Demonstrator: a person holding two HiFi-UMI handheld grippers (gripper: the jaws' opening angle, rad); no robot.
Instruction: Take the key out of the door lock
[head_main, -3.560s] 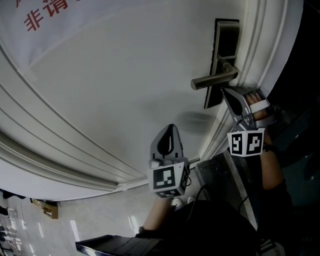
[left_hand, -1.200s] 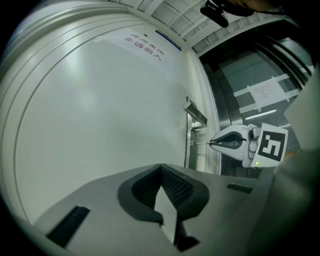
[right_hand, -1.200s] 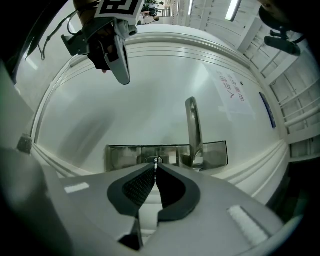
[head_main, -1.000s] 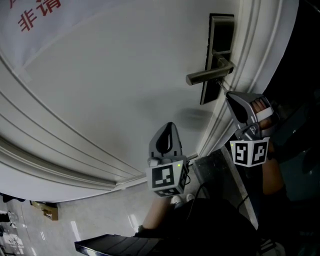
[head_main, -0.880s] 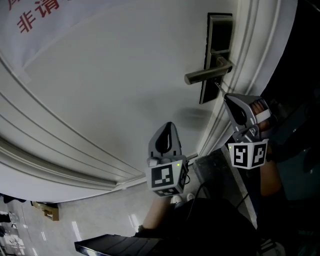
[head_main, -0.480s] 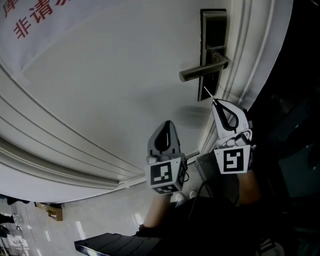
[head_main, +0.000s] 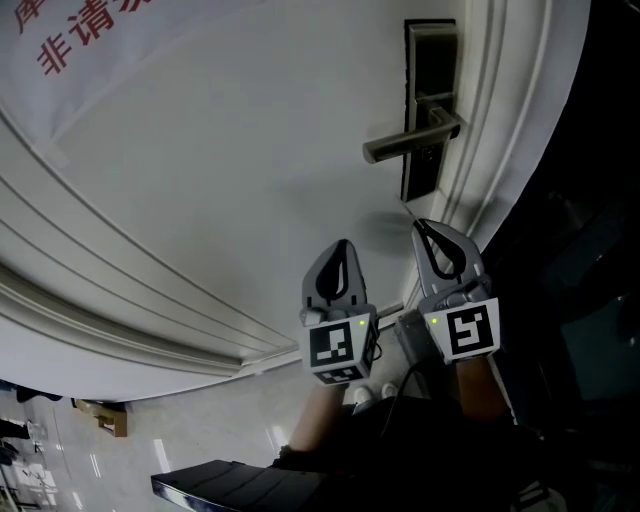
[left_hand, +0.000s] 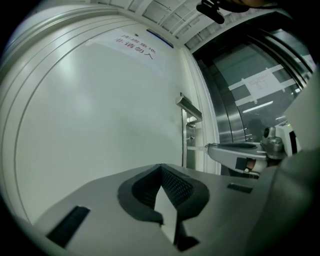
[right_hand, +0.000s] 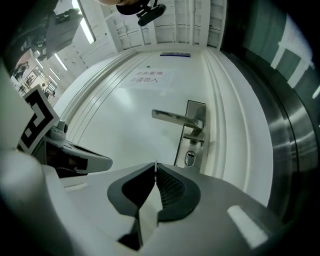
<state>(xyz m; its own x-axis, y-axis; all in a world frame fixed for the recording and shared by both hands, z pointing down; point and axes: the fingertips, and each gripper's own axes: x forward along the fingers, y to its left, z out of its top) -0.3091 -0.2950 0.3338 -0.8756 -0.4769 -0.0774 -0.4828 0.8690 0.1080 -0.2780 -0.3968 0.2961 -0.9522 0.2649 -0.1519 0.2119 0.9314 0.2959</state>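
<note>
The key is judged to be clear of the lock. In the right gripper view the cylinder under the lever handle shows an open slot, and a thin metal blade stands out from the tip of the right tool. This tool is pinched tight on the key, and it is held just below the dark lock plate, near the right edge of the door. The left tool is closed with nothing between its jaws. It is held to the left of the right tool, near the door panel but apart from it. What remains is judged to be carrying the key away, and this is best done by drawing the right tool straight back from the door, along the line of the slot, with no twist of the wrist. The pinch should be kept firm, since the key is thin and smooth and could pivot or slip; how much of it lies between the pads cannot be seen. The blade tip should be kept off the handle and the door frame, and the left tool kept out of the path.
</note>
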